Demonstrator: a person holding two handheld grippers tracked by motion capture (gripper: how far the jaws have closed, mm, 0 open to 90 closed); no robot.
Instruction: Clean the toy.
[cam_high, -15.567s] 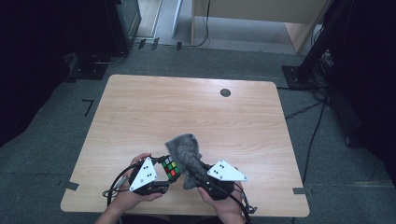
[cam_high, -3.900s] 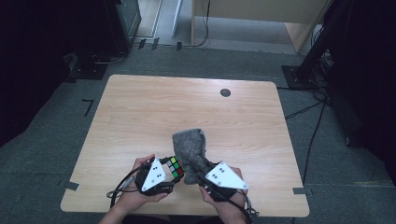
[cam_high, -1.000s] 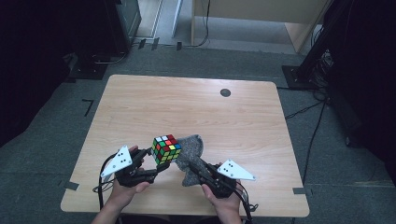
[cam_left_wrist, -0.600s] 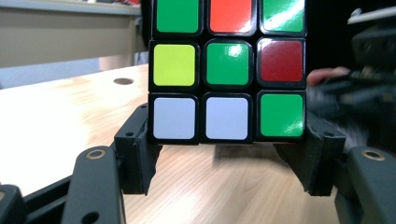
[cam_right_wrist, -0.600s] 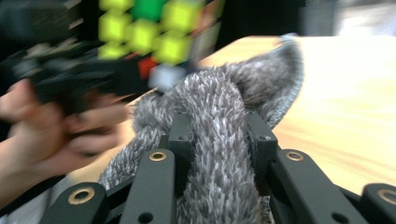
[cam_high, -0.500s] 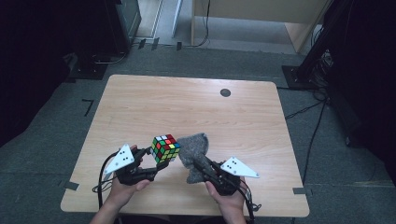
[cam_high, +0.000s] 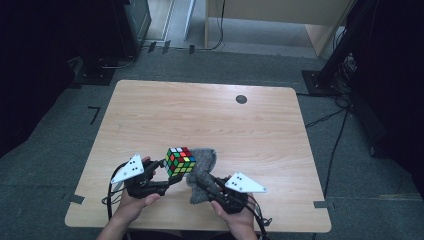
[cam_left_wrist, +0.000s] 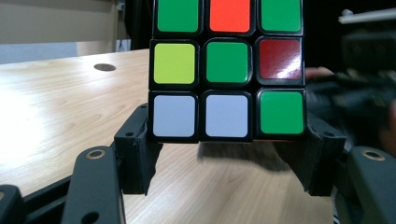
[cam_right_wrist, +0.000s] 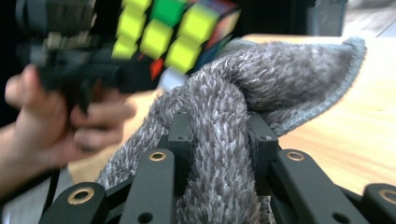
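Left tongs (cam_left_wrist: 227, 140) pinched cube (cam_left_wrist: 227, 70); right tongs (cam_right_wrist: 219, 135) clamped on cloth (cam_right_wrist: 261, 79).
Cube sat between the left jaws, raised above the desk (cam_high: 200, 110) near its front edge, cloth bunched touching its right side.

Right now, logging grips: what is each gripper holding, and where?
Left gripper clamps the cube by its lower side faces; right gripper pinches a bunched fold of the grey cloth.

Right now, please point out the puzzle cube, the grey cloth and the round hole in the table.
puzzle cube (cam_left_wrist: 226, 70): left gripper view, centre green sticker of the facing side.
grey cloth (cam_right_wrist: 224, 154): right gripper view, bunched fold between the jaws.
round hole (cam_high: 241, 99): high view, its dark middle, far side of the table.
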